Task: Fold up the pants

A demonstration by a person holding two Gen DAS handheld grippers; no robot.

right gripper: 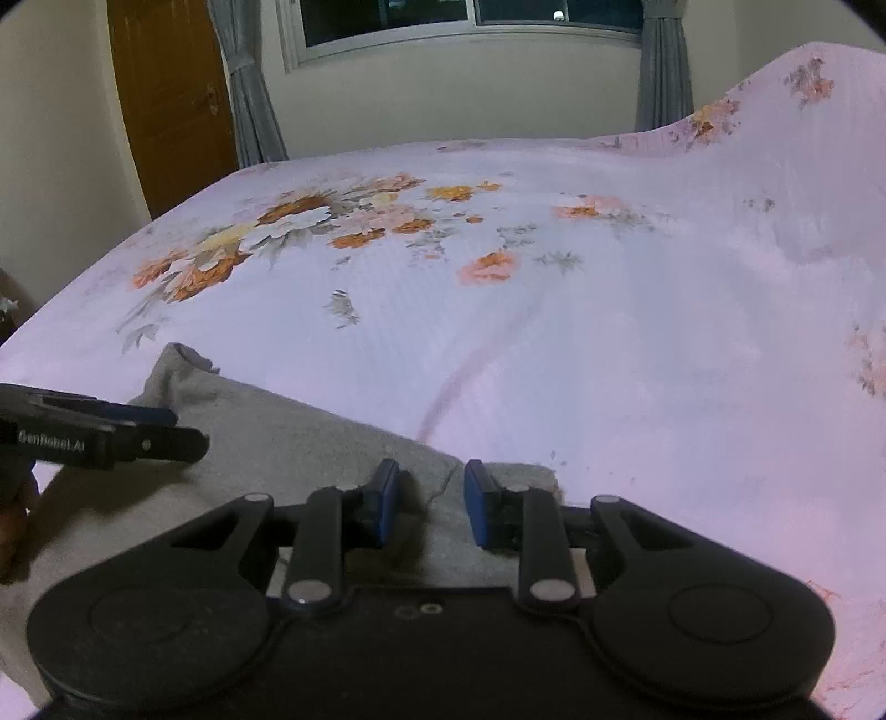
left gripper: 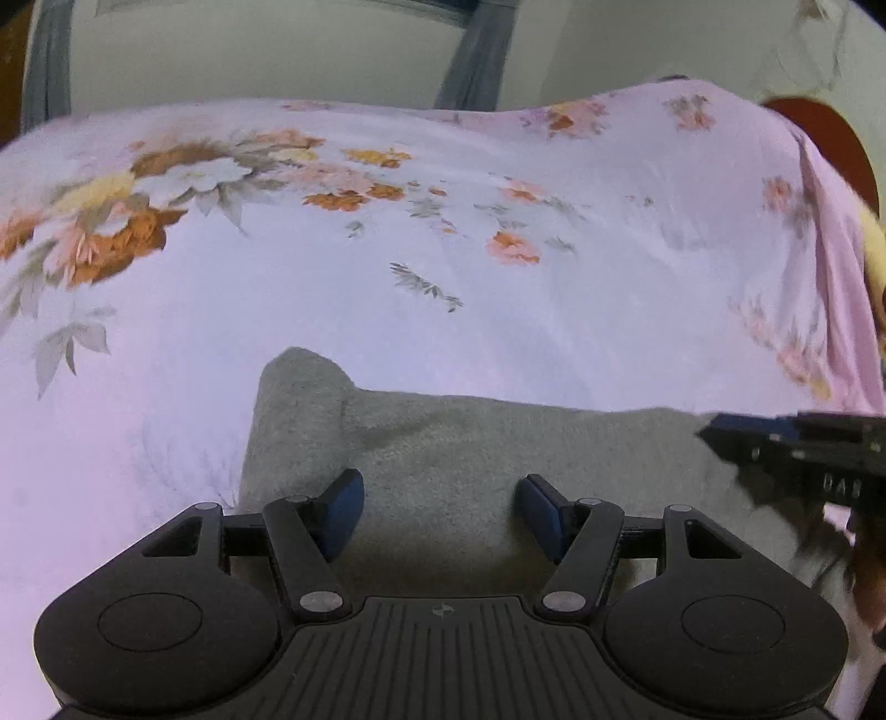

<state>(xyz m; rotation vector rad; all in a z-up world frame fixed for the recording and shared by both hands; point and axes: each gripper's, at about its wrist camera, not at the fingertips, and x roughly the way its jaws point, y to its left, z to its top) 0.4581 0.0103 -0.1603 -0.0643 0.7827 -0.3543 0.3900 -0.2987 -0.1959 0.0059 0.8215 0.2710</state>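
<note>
Grey pants (left gripper: 470, 443) lie folded on a pink floral bedsheet (left gripper: 387, 266). In the left wrist view my left gripper (left gripper: 441, 498) hangs over the cloth, open wide, with nothing pinched between its blue pads. My right gripper (left gripper: 714, 435) reaches in from the right edge at the pants' far border. In the right wrist view the pants (right gripper: 266, 432) fill the lower left. My right gripper (right gripper: 432, 498) sits above their right corner, its pads a narrow gap apart and open, with cloth showing flat beneath. My left gripper (right gripper: 188, 437) comes in from the left over the cloth.
The bedsheet (right gripper: 554, 332) spreads wide beyond the pants and rises over a hump at the right. Behind the bed stand a wooden door (right gripper: 171, 94), a window (right gripper: 470, 22) and grey curtains (right gripper: 249, 83). A hand (right gripper: 11, 526) holds the left gripper.
</note>
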